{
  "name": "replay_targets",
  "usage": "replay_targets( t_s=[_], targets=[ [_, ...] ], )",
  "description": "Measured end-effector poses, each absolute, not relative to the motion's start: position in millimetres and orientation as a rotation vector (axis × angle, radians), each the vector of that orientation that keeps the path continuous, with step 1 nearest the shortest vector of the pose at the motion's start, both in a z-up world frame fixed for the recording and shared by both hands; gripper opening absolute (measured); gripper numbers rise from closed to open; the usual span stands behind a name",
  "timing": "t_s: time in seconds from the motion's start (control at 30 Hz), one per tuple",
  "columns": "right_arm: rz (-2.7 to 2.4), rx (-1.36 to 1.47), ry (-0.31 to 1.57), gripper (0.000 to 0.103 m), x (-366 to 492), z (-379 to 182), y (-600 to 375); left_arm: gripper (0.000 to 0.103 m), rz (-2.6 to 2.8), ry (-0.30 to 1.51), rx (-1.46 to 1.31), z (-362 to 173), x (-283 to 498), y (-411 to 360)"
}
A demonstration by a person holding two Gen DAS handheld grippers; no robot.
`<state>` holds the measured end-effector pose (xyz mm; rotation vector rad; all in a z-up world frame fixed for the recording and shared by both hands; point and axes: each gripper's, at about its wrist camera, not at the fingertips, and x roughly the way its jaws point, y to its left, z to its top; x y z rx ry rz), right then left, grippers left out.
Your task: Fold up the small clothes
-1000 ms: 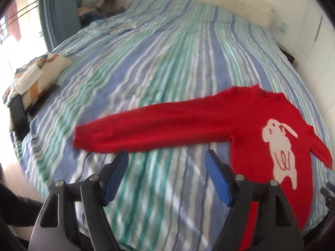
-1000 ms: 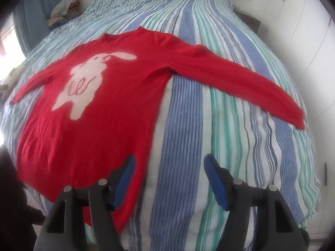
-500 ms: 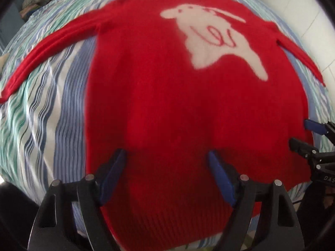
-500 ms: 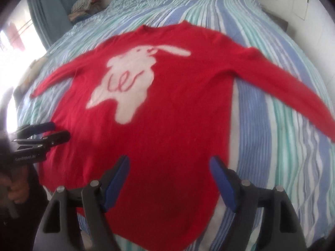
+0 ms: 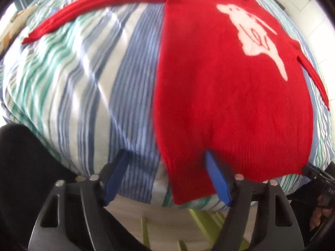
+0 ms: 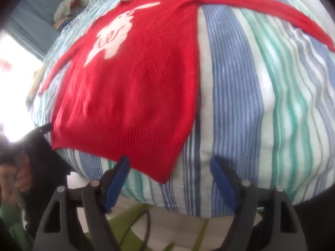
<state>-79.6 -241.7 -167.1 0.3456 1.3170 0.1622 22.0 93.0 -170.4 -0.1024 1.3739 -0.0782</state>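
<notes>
A red sweater [image 5: 230, 96] with a white rabbit [image 5: 253, 35] lies flat, front up, on the striped bed, sleeves spread out; it also shows in the right wrist view [image 6: 134, 92]. My left gripper [image 5: 167, 156] is open, its jaws straddling the sweater's lower left hem corner at the bed's near edge. My right gripper [image 6: 169, 163] is open, its jaws straddling the lower right hem corner [image 6: 165, 177]. Neither is closed on the fabric.
The bed cover [image 5: 83, 83] has blue, green and white stripes. A green-patterned floor [image 6: 188, 236] lies below the near edge. Folded clothes [image 6: 65, 6] sit at the far left by a blue curtain. The other gripper shows at the edges [image 5: 320, 177] [image 6: 39, 131].
Both grippers have dropped low and drawn back to the bed's near edge, the left moving to the sweater's left hem corner and the right to its right hem corner. Both stay open.
</notes>
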Motion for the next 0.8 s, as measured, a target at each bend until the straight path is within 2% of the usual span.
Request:
replay_targets(
  t_s=[0.03,0.07,0.1,0.13,0.23,0.33,0.4,0.5,0.57,0.6,0.63,0.67,0.7,0.73,0.8],
  targets=[
    [0.208,0.392,1.318,0.059,-76.1,-171.8,-242.2,0.046,-0.091,1.382,-0.125,-172.7,20.3,92.0],
    [0.24,0.422,1.32,0.051,-73.5,-175.2,-239.7,0.031,-0.112,1.384,-0.14,-171.8,18.4,89.9],
    [0.242,0.424,1.326,0.026,-71.6,-178.7,-238.0,0.004,-0.133,1.388,-0.129,-169.4,16.5,86.0],
    [0.241,0.416,1.336,0.004,-69.3,-181.3,-236.0,0.004,-0.134,1.38,-0.099,-165.0,13.3,83.0],
    [0.225,0.353,1.372,0.004,-70.3,-174.8,-228.3,0.003,-0.125,1.353,-0.011,-154.5,2.3,79.7],
    [0.191,0.316,1.39,0.004,-79.2,-166.1,-229.7,0.003,-0.089,1.375,0.05,-169.9,-0.4,77.0],
    [0.162,0.326,1.424,0.003,-79.4,-179.6,-231.2,0.003,-0.064,1.364,0.117,-179.2,0.9,63.0],
    [0.135,0.351,1.443,0.004,-73.8,-196.1,-227.5,0.005,-0.054,1.338,0.195,-173.9,-6.0,48.0],
    [0.128,0.344,1.433,0.004,-72.9,-192.1,-226.4,0.019,-0.064,1.317,0.203,-162.2,-9.6,47.4],
    [0.134,0.34,1.429,0.006,-73.6,-188.8,-225.9,0.037,-0.071,1.301,0.186,-153.8,-9.9,51.4],
    [0.144,0.345,1.427,0.013,-74.3,-185.0,-227.4,0.055,-0.08,1.275,0.153,-142.9,-13.9,57.2],
    [0.153,0.359,1.429,0.019,-75.0,-180.6,-230.7,0.06,-0.091,1.238,0.114,-129.4,-16.7,63.8],
    [0.16,0.376,1.421,0.031,-76.1,-174.7,-236.9,0.063,-0.099,1.198,0.08,-114.9,-18.4,70.7],
    [0.167,0.4,1.39,0.038,-75.6,-164.8,-246.2,0.065,-0.101,1.16,0.058,-101.1,-18.3,75.6],
    [0.162,0.452,1.289,0.038,-69.3,-137.6,-274.7,0.069,-0.086,1.084,0.03,-76.1,-14.1,80.9]
  ],
)
